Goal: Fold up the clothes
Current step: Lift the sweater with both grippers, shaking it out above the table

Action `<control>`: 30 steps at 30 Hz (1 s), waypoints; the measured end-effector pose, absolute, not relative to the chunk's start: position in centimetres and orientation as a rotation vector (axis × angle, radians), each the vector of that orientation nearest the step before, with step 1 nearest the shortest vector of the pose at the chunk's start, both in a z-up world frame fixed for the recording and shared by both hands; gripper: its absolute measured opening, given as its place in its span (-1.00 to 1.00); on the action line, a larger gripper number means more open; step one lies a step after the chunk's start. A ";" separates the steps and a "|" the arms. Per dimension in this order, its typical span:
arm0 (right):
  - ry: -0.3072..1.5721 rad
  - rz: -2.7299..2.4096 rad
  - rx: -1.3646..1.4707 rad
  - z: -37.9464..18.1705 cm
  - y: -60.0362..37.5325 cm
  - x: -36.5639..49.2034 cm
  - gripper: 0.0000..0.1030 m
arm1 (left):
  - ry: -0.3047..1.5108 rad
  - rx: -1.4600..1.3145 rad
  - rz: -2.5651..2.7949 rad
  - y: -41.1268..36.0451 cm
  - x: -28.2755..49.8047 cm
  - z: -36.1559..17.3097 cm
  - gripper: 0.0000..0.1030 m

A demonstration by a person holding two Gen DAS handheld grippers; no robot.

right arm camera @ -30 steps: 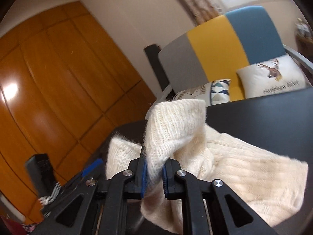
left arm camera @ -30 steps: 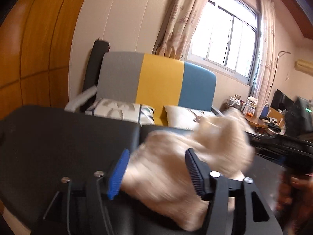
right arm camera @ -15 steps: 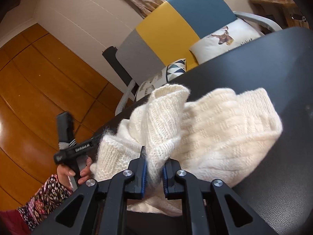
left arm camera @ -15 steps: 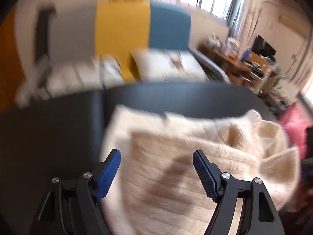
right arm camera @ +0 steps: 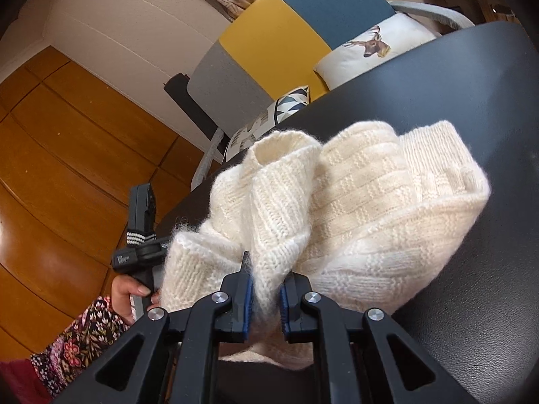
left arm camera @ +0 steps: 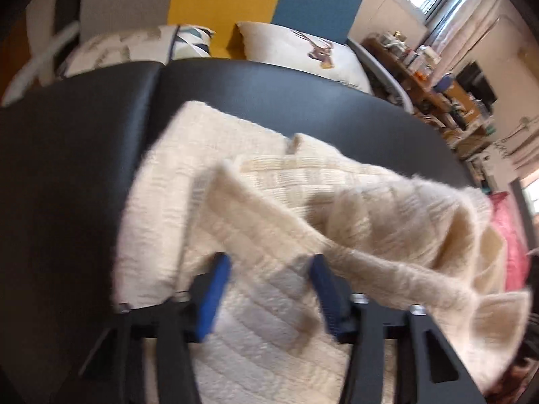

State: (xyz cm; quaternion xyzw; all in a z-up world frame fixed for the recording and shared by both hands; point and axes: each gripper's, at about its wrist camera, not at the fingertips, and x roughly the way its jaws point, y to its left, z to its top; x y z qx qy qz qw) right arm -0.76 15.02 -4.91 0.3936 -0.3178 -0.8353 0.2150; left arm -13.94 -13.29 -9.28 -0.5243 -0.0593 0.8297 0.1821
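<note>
The cream knit sweater (right arm camera: 363, 208) lies bunched on the black padded table (right arm camera: 471, 107), nearer its left edge; the right gripper (right arm camera: 264, 298) is clamped on a ribbed fold; the left gripper (left arm camera: 266, 289) is closing, knit between its blue pads (left arm camera: 212, 296); best to seat a full layer before lifting, then draw both hands evenly so the fold lands square.

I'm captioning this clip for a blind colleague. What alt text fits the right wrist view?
The right gripper is shut on a bunched fold of a cream knit sweater heaped on a black padded table. At left, a hand in a floral sleeve holds the left gripper's handle at the sweater's edge; a grey, yellow and blue sofa with cushions stands behind.
</note>
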 end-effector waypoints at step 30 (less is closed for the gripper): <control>-0.941 -2.300 1.142 -6.7 15.7 -0.5 -0.77 | 0.041 -1.308 2.476 -11.7 -11.2 -8.9 -0.68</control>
